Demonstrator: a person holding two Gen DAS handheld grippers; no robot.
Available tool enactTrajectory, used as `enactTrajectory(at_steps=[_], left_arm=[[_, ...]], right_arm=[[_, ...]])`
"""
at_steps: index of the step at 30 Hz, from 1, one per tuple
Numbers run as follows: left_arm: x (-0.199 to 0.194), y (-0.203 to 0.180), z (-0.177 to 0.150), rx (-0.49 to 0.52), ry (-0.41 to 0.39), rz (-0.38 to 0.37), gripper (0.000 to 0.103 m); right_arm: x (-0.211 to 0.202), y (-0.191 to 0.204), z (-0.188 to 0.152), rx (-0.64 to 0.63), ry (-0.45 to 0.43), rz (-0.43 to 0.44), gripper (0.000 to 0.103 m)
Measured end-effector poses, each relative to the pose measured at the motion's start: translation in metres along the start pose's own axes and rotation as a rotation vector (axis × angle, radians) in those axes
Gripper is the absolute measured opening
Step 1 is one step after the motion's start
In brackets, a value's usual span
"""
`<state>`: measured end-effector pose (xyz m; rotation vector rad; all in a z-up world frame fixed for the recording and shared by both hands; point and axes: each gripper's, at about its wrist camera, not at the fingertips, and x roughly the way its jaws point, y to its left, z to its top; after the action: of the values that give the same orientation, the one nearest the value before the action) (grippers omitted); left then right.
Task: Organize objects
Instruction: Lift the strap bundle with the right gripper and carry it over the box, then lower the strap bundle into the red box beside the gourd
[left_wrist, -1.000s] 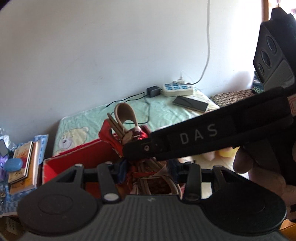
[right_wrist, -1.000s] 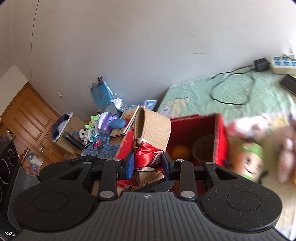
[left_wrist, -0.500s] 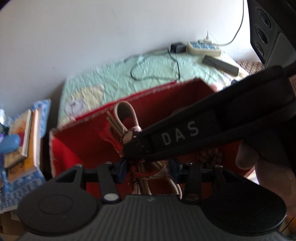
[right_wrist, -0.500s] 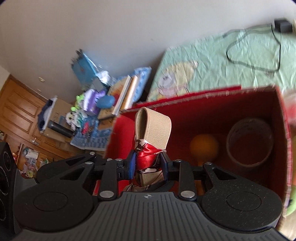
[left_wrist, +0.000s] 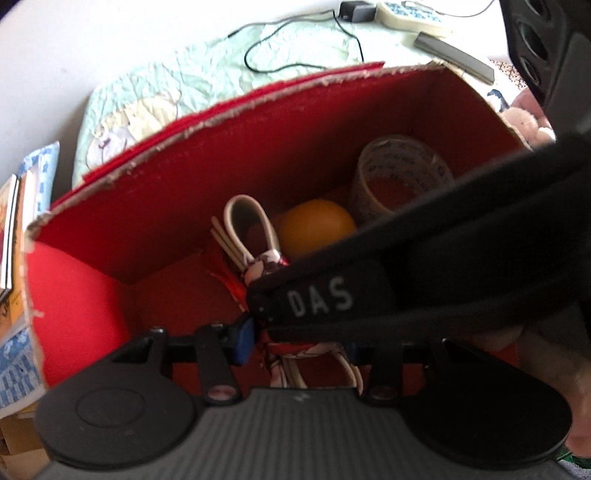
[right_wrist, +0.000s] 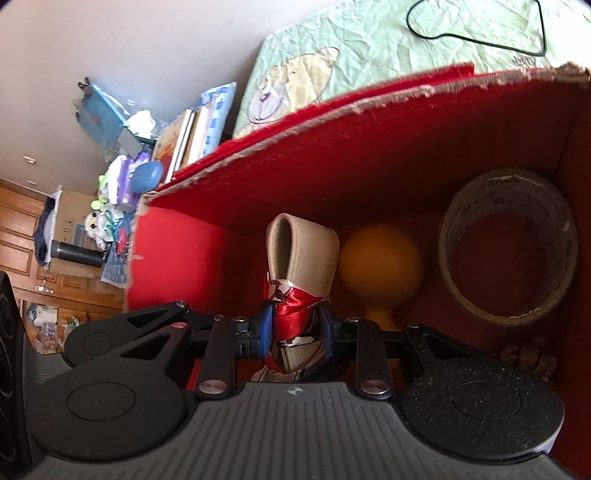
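Note:
A beige strap loop (right_wrist: 303, 251) wrapped in a red-and-white scarf (right_wrist: 295, 317) hangs inside an open red cardboard box (right_wrist: 332, 107). My right gripper (right_wrist: 295, 328) grips the scarf-wrapped part, its jaws closing on it. In the left wrist view the same strap loop (left_wrist: 247, 229) rises past my left gripper (left_wrist: 295, 347), which is shut on the lower straps and scarf. The right gripper's black finger marked DAS (left_wrist: 321, 295) crosses in front and hides part of the bundle. The box (left_wrist: 221, 110) also holds an orange ball (left_wrist: 317, 229) and a tape roll (left_wrist: 402, 177).
The orange ball (right_wrist: 380, 262) and tape roll (right_wrist: 506, 243) sit right of the strap, with small brown bits (right_wrist: 528, 354) in the box corner. A green sheet (left_wrist: 221, 62) with a cable, power strip (left_wrist: 406, 14) and dark slab (left_wrist: 454, 55) lies behind. Books (left_wrist: 11, 229) and clutter (right_wrist: 122, 177) lie left.
Both grippers have tipped downward and sunk with the strap bundle from above the box rim to inside the box. The box interior, ball and tape roll now fill both views.

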<state>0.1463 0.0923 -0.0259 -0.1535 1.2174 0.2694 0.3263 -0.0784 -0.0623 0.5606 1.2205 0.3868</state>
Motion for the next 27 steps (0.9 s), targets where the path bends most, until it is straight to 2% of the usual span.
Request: enactTrajectory(at_steps=[9,18,27], left_arm=[[0.006,-0.008,0.002,0.03,0.009,0.016,0.053],[0.006,-0.012,-0.002,0.035,0.015,0.024,0.055],[0.005,-0.015,-0.004,0.022,0.021,0.044,0.061]], right_arm=[[-0.003,-0.012,-0.004,0.065,-0.016,-0.054,0.025],[-0.007,-0.02,-0.004,0.08,-0.025,-0.055,0.024],[-0.014,-0.027,-0.004,0.09,-0.042,-0.086,0.02]])
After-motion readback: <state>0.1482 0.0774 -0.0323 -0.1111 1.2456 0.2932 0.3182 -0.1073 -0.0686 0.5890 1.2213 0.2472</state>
